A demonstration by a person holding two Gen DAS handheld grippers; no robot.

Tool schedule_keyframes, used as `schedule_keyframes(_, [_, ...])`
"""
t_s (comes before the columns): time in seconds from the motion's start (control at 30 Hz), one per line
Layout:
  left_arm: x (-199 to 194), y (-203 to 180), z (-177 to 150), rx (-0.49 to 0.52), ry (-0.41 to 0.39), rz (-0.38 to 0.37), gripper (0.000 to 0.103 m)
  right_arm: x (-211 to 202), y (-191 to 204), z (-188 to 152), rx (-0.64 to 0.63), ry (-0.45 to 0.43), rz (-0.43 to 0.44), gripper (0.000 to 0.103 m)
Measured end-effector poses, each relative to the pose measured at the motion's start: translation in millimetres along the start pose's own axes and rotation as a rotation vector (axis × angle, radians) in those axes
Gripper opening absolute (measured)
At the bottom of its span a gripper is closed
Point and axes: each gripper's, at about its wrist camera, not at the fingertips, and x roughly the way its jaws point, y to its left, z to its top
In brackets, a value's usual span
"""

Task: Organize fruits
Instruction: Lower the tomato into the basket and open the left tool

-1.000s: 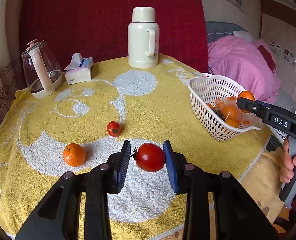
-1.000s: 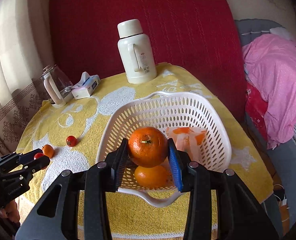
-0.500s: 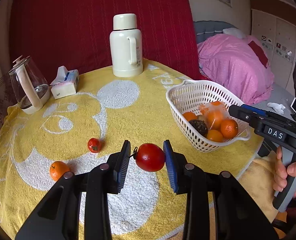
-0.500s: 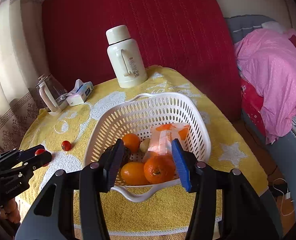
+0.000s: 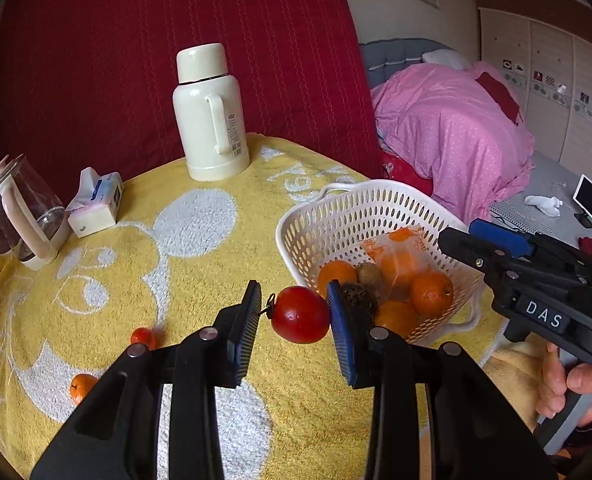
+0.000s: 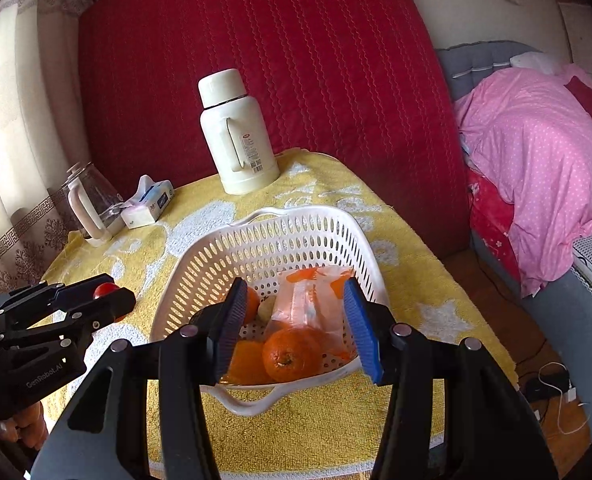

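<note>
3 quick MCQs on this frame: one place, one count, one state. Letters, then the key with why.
1. Where does the thermos stand?
A. in the basket
B. at the table's far edge
C. on the bed

2. How many fruits lie loose on the yellow cloth?
A. two
B. four
C. none

3. What is in the left hand-held gripper?
A. nothing
B. an orange
C. a red tomato

Key: 1 B, upright by the red backdrop. 2 A, a small tomato and a small orange. 3 C, the red tomato sits between its pads.
</note>
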Motion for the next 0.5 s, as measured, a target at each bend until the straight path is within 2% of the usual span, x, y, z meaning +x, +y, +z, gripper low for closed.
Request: schedule_keyframes(0.5, [32.0, -29.7, 27.0, 0.047, -0.005, -0.042, 0.034, -5.3, -18.9, 7.4, 0.032, -0.031, -0.032, 0.052])
